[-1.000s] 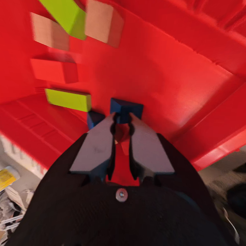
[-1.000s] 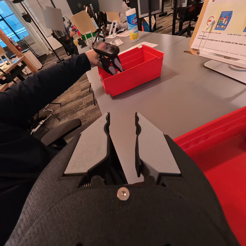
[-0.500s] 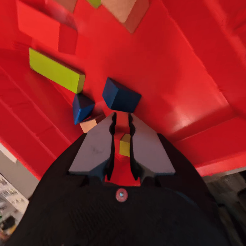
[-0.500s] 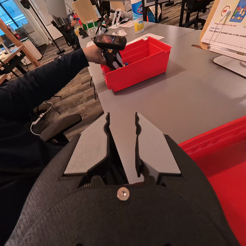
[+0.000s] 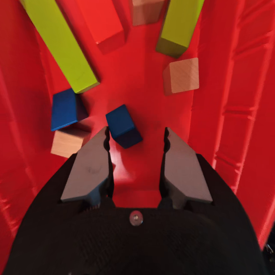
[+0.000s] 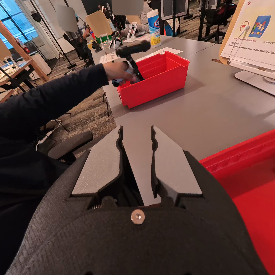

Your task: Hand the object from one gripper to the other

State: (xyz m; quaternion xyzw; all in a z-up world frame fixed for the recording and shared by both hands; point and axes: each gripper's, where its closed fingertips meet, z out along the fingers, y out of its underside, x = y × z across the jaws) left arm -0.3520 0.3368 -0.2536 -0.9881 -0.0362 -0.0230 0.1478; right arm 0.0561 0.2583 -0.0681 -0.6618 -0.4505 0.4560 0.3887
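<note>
Left wrist view: left tool point(image 5: 136, 131) spread wide, empty, lining up the blue block point(image 5: 122, 125) mid-frame. Right tool point(image 6: 136, 129) waits parted, empty, over the desk point(image 6: 193, 116).

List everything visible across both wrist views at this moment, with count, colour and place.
bins: 2, red; far bin on the table's left part, near bin at lower right
green blocks: 2, in the far bin; long one, shorter one
blue blocks: 2; one resting on a wooden block, one near the left fingers
wooden blocks: 3, tan;
red block: 1, bin floor
table: 1, grey
wipes canister: 1, far table
paper sign: 1, right
left gripper: open, inside the far bin
right gripper: open, over the table
hand: holds the left gripper
</note>
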